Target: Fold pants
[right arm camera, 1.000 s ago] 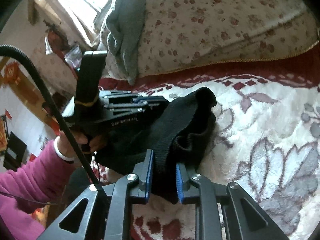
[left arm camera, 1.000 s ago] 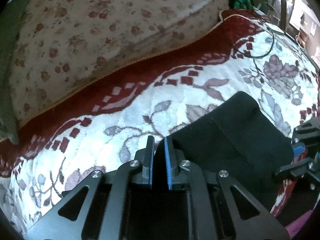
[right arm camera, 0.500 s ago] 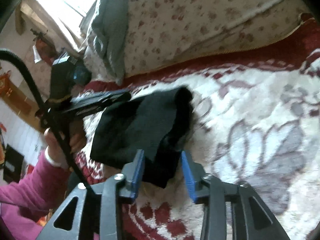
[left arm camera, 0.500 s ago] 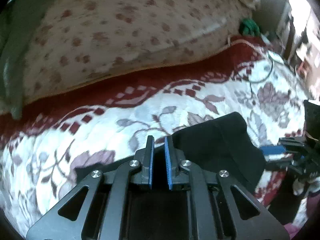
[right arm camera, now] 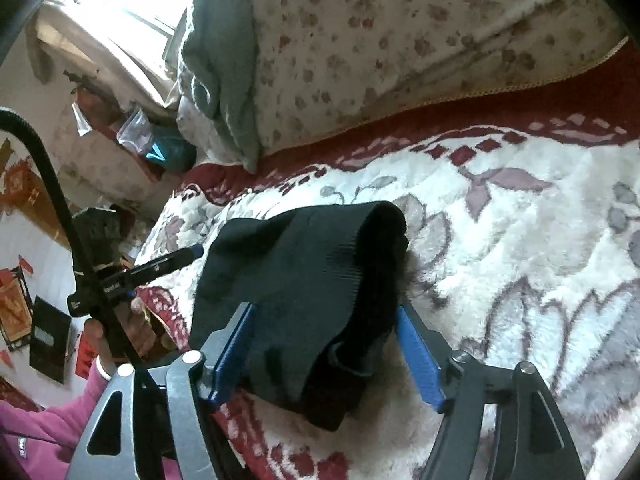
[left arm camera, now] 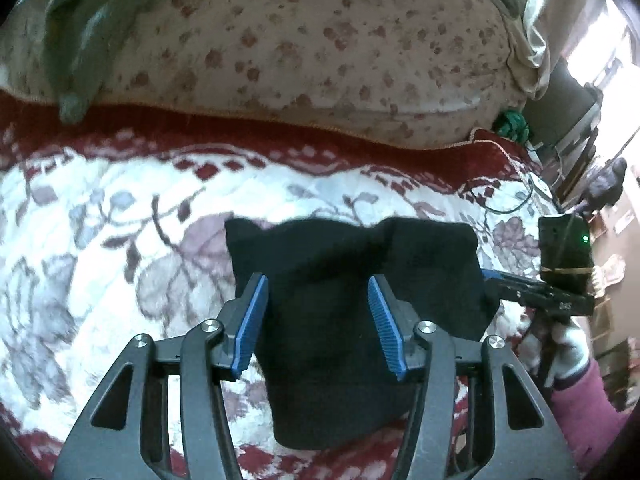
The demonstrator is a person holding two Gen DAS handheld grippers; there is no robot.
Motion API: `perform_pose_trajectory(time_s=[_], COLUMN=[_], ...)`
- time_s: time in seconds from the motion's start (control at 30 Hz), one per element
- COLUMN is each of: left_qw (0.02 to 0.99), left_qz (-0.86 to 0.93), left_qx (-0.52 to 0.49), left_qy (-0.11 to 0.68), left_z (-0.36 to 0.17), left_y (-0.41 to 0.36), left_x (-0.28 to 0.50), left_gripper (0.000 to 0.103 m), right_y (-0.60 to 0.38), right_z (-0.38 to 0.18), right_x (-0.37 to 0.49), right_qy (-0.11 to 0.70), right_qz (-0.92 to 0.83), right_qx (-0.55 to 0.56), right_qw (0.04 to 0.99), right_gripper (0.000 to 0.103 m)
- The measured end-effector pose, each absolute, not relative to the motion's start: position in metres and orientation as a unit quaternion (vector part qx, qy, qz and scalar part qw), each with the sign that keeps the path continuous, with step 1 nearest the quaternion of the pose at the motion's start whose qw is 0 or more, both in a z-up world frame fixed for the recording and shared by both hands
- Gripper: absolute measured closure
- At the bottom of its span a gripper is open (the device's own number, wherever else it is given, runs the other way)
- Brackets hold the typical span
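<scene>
On the flowered blanket (left arm camera: 100,240) the folded black pants (left arm camera: 340,312) lie between your two grippers, long side running near to far, with your left gripper (left arm camera: 318,320) and right gripper (right arm camera: 326,352) both spread wide, gripping nothing.

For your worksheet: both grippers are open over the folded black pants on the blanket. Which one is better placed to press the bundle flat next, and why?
Probably the left gripper: its open jaws sit squarely over the middle of the pants. The right gripper straddles only the thick rolled end.
</scene>
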State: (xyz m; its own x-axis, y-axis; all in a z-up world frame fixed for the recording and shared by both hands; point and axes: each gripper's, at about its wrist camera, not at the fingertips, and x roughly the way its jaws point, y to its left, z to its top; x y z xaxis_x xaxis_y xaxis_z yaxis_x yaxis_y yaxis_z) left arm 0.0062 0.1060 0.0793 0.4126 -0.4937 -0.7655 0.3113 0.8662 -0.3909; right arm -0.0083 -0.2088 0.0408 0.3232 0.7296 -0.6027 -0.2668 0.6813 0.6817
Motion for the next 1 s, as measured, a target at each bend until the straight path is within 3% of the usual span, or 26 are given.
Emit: perform_pose_trajectory(time_s=[0.1, 0.23, 0.37, 0.47, 0.57, 0.63, 0.77, 0.8, 0.83, 1.0], left_qw=[0.837, 0.836, 0.821, 0.816, 0.810, 0.815, 0.829, 0.833, 0.834, 0.839], left_qz=[-0.238, -0.232, -0.233, -0.239, -0.239, -0.239, -0.230, -0.228, -0.234, -0.233], left_qx=[-0.103, -0.110, -0.123, -0.138, -0.150, -0.155, -0.142, -0.130, -0.126, -0.130], left_qy=[0.482, 0.486, 0.506, 0.508, 0.514, 0.505, 0.490, 0.487, 0.484, 0.475], left_z=[0.069, 0.058, 0.039, 0.031, 0.020, 0.018, 0.017, 0.017, 0.018, 0.027], left_y=[0.111, 0.115, 0.116, 0.116, 0.113, 0.112, 0.104, 0.100, 0.097, 0.099], left_x=[0.006, 0.009, 0.014, 0.016, 0.017, 0.014, 0.008, 0.005, 0.004, -0.001], left_gripper=[0.051, 0.044, 0.044, 0.039, 0.029, 0.026, 0.024, 0.026, 0.042, 0.063], right_y=[-0.207, -0.204, -0.194, -0.187, -0.180, -0.179, -0.181, -0.182, -0.182, -0.184], right_z=[0.032, 0.024, 0.012, 0.010, 0.011, 0.012, 0.010, 0.010, 0.010, 0.024], right_x=[-0.008, -0.007, -0.002, 0.001, 0.005, 0.005, -0.003, -0.004, -0.005, -0.010], right_qy=[0.494, 0.497, 0.506, 0.504, 0.509, 0.504, 0.482, 0.479, 0.477, 0.462], right_qz=[0.322, 0.344, 0.358, 0.362, 0.365, 0.361, 0.351, 0.350, 0.349, 0.347], right_qx=[0.241, 0.259, 0.271, 0.270, 0.254, 0.251, 0.249, 0.251, 0.252, 0.249], right_qw=[0.771, 0.753, 0.736, 0.736, 0.737, 0.743, 0.764, 0.765, 0.766, 0.778], right_gripper=[0.033, 0.033, 0.027, 0.022, 0.021, 0.023, 0.038, 0.041, 0.042, 0.057])
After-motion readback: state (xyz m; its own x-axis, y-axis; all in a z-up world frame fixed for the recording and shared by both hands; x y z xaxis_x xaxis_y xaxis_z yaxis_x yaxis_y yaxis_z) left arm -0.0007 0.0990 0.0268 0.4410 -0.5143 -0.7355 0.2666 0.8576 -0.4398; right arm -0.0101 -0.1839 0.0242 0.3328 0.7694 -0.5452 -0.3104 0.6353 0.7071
